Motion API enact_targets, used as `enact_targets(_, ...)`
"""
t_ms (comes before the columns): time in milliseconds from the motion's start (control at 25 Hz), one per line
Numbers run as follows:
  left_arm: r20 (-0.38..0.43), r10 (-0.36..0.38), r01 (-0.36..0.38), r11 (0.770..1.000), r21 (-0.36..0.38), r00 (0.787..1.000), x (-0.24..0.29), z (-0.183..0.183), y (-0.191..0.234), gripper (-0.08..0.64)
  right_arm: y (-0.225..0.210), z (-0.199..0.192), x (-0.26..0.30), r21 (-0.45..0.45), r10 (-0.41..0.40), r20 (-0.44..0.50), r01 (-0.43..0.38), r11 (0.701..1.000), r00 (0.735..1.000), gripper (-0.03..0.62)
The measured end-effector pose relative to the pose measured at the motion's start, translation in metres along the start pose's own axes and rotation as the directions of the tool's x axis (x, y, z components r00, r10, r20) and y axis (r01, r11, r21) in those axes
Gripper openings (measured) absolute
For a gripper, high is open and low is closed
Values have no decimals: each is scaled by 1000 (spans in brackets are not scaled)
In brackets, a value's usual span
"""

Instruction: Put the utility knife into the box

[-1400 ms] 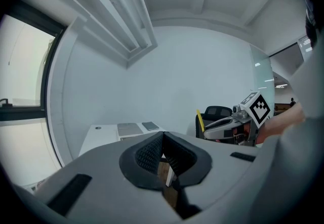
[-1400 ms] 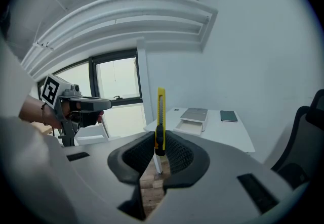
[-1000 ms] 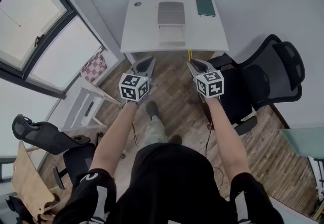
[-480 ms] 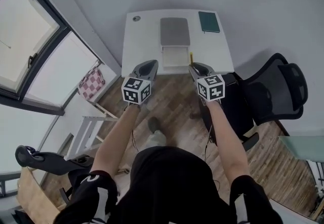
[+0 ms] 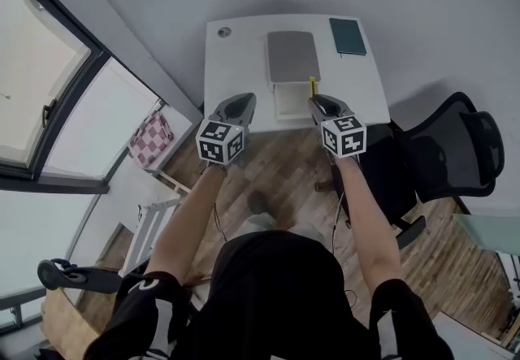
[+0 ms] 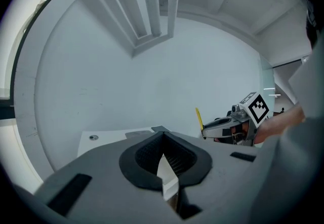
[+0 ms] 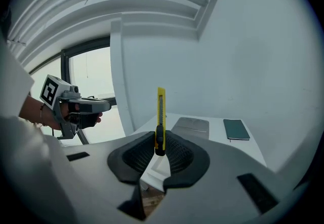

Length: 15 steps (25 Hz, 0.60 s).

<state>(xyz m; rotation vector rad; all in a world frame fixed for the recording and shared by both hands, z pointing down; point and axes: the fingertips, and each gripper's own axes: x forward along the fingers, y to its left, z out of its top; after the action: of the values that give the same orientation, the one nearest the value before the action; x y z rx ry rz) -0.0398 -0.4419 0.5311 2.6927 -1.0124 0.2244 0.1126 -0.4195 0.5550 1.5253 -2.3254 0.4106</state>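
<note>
**Item:** yellow plastic snap-blade utility knife point(image 7: 160, 112). Pos.: off the desk, upright in the right gripper point(image 5: 317, 102). The jaws are closed on the knife's lower end, and most of its body stands free above the pads.

**Left gripper** point(image 5: 241, 102): jaws together at the tips, nothing between them. It is alongside the other gripper, near the desk's front edge.

**Handling (judged):**
- Light, stiff and narrow.
- Smooth plastic sides, so liable to pivot or slip in a grip this near one end.
- Better hold would be mid-body, across the flat sides.
- Blade not seen extended, but can't confirm.

**Target:** white shallow open box point(image 5: 279, 100) at the front edge of the white desk point(image 5: 240, 66), just beside the knife in the head view. A grey flat panel point(image 5: 292, 56) touches the box's rear side; prob. its lid, unconfirmed.

**Surroundings:**
- Dark green notebook point(image 5: 348, 36) at rear right of the desk, well apart from the box.
- Small round fitting point(image 5: 224, 32) at rear left.
- Black mesh office chair point(image 5: 455, 147) beside the desk, near the person's right arm.
- Red-and-white checked cloth point(image 5: 153, 139) off to the left, by the window.

**Obstructions:** none seen over the box opening. The knife is upright and the box shallow, so in my judgement it needs laying flat before release.
</note>
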Motion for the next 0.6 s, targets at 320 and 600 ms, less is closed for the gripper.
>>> enact_targets(320,-24,-1,1,1000,-6,1000,19,-3,19,26,-15,1,21,17,-7,-6,7,1000,1000,77)
enact_targets(600,-15,34,-34,999,-21,999,45,4,23,26,-46,10,40,-2,32,-15,-32,999,999,77)
